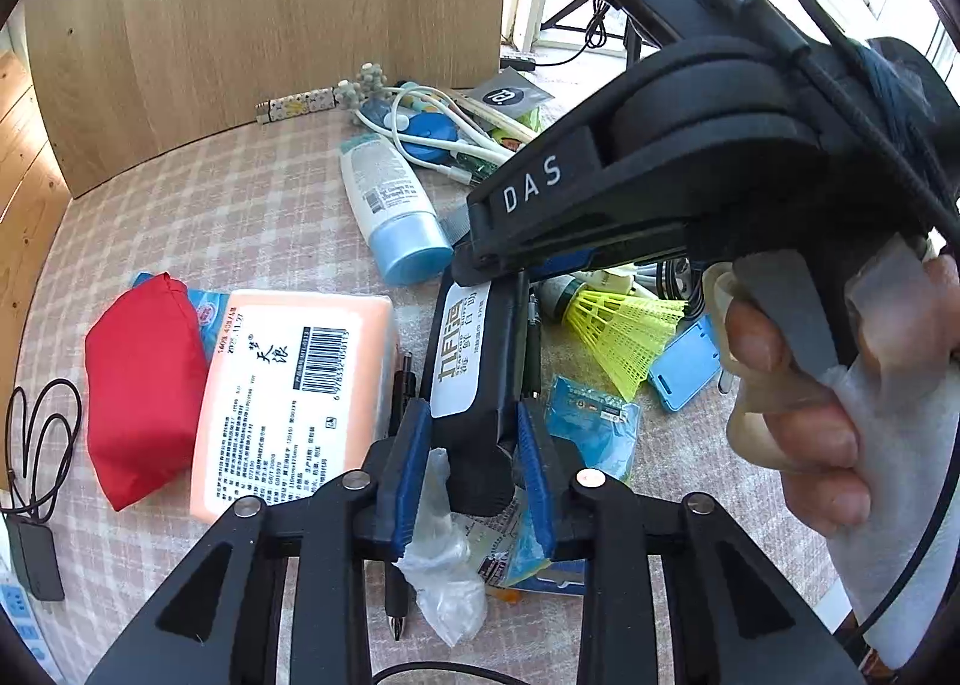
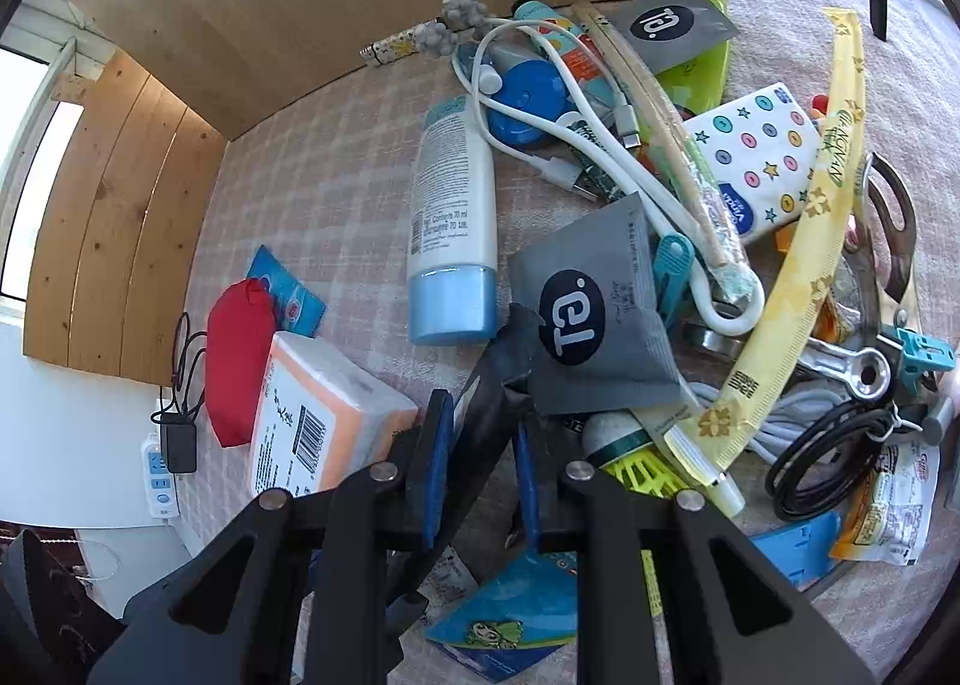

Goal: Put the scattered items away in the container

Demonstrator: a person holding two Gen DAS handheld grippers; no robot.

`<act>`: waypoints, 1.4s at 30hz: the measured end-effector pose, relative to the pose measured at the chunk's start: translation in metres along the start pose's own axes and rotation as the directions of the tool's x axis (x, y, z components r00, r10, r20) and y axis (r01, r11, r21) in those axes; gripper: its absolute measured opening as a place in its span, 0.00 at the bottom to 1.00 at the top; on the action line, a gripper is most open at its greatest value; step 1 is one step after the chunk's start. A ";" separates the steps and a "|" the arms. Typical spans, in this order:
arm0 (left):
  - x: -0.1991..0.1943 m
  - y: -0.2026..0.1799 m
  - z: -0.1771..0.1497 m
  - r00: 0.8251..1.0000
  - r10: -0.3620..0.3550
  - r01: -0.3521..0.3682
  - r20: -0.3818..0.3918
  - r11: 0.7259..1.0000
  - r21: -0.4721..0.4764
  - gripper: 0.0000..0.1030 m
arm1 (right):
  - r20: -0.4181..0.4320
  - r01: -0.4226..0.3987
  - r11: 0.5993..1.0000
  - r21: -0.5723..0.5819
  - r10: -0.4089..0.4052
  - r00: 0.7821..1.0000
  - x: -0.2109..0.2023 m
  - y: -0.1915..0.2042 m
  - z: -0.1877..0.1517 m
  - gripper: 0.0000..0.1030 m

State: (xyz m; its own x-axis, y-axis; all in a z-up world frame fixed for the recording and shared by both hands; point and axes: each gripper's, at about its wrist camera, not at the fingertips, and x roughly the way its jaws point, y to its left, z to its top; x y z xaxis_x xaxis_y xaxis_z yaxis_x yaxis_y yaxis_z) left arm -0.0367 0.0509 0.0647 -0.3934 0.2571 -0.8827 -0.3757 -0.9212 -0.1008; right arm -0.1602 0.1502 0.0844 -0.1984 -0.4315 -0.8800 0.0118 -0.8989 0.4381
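A table with a pink checked cloth [image 1: 240, 217] sits in a corner made by wooden boards [image 1: 264, 19], and lots of small things lie on it.

The left gripper [image 1: 474, 445] has its blue pads [image 1: 408, 463] pressed on both sides of a black packet with a white label [image 1: 474, 349]. The packet stands up between them, toward 12 o'clock. A clear bit of plastic [image 1: 441, 553] hangs by the left pad. The right gripper [image 2: 480, 463] pinches the same black packet [image 2: 492, 403] from the other side, its pads tight on the dark wrap. In the left view this gripper shows as a big black body marked "DAS" at 2 o'clock, with the person's hand [image 1: 792, 397] on its handle at 3 o'clock.

Just beside the packet, at 9 o'clock in the left view, lies an orange tissue pack [image 1: 300, 397], with a black pen [image 1: 402, 379] between them. A red pouch [image 1: 144, 385] touches the tissue pack farther out at 9 o'clock. At 12 o'clock lies a white tube with a blue cap [image 1: 393, 205]. At 2 o'clock is a yellow shuttlecock [image 1: 624, 331].

In the right view, a grey sachet [image 2: 591, 313] lies just past the packet at 1 o'clock. A long yellow packet [image 2: 798, 253] and a coiled black cable [image 2: 828, 457] lie farther out at 3 o'clock, in the heap. I cannot tell which thing is the container.
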 end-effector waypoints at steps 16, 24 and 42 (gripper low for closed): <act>0.008 -0.007 -0.006 0.998 0.048 -0.048 -0.028 0.999 0.009 0.12 | 0.023 0.012 1.000 0.009 -0.012 1.000 -0.001 0.019 -0.001 0.16; -0.024 -0.024 0.004 1.000 0.004 -0.005 0.018 1.000 0.009 0.12 | 0.083 -0.014 1.000 0.002 0.014 0.996 -0.039 0.021 -0.009 0.15; -0.039 -0.216 0.059 0.977 -0.192 0.168 0.093 0.962 0.215 0.12 | 0.323 0.047 0.980 0.192 -0.108 0.940 -0.212 -0.115 -0.052 0.14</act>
State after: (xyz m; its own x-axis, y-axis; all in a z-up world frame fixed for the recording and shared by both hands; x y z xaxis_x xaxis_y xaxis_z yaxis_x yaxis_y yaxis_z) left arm 0.0105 0.2567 0.1476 -0.3905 0.4553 -0.8001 -0.6084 -0.7799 -0.1468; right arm -0.0687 0.3413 0.2115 -0.5041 -0.2838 -0.8157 -0.1860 -0.8866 0.4235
